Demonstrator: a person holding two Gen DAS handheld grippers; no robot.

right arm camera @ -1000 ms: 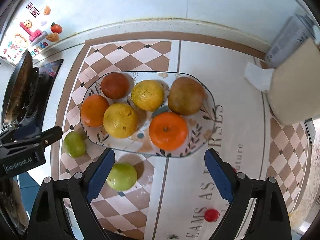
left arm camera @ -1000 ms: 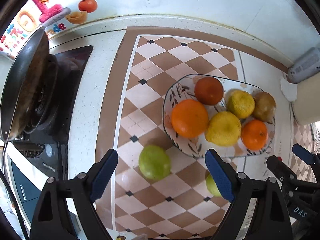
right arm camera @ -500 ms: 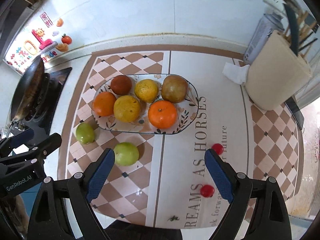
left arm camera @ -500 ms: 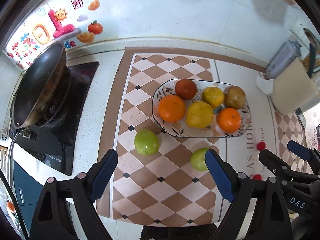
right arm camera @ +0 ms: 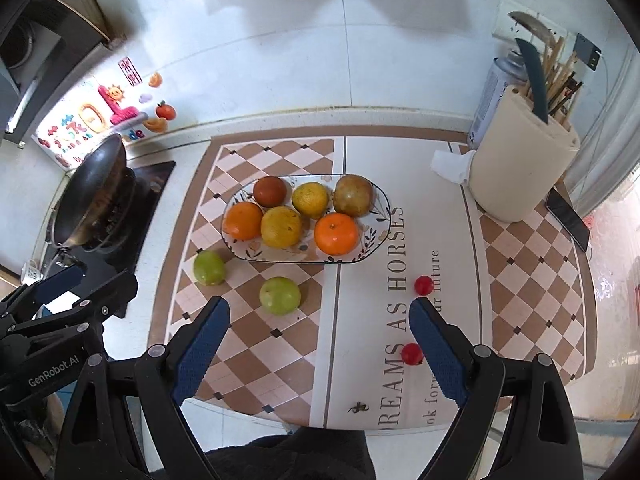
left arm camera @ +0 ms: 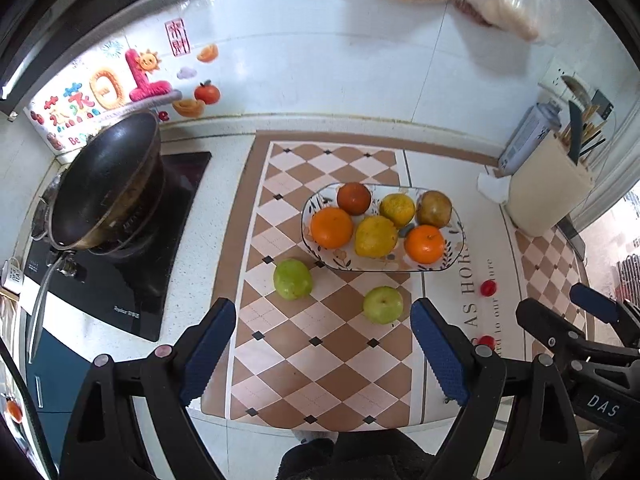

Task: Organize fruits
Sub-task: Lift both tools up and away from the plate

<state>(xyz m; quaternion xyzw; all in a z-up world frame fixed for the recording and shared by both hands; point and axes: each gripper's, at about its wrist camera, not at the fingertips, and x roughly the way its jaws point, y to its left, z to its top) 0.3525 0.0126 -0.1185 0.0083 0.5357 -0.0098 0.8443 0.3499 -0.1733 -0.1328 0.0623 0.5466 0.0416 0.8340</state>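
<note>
A patterned oval plate (left arm camera: pixel 460 240) (right arm camera: pixel 384 216) on the checkered mat holds several oranges, yellow citrus and a brownish fruit. Two green apples lie on the mat in front of it, one to the left (left arm camera: pixel 292 279) (right arm camera: pixel 209 267) and one nearer (left arm camera: pixel 383 304) (right arm camera: pixel 279 295). Two small red fruits (right arm camera: pixel 423 285) (right arm camera: pixel 411 354) lie on the white part of the mat to the right. My left gripper (left arm camera: pixel 323 352) is open and empty, high above the mat's front. My right gripper (right arm camera: pixel 319 354) is open and empty beside it.
A black wok (left arm camera: pixel 106 184) sits on the stove at the left. A cream utensil holder (right arm camera: pixel 520 172) with a knife, a spray can (right arm camera: pixel 496 92) and a tissue stand at the back right. A phone (right arm camera: pixel 568 218) lies at the right edge.
Both grippers have pulled back and up from the plate, so the fruits look smaller and more counter shows. Nothing was grasped; the fruits have not moved.
</note>
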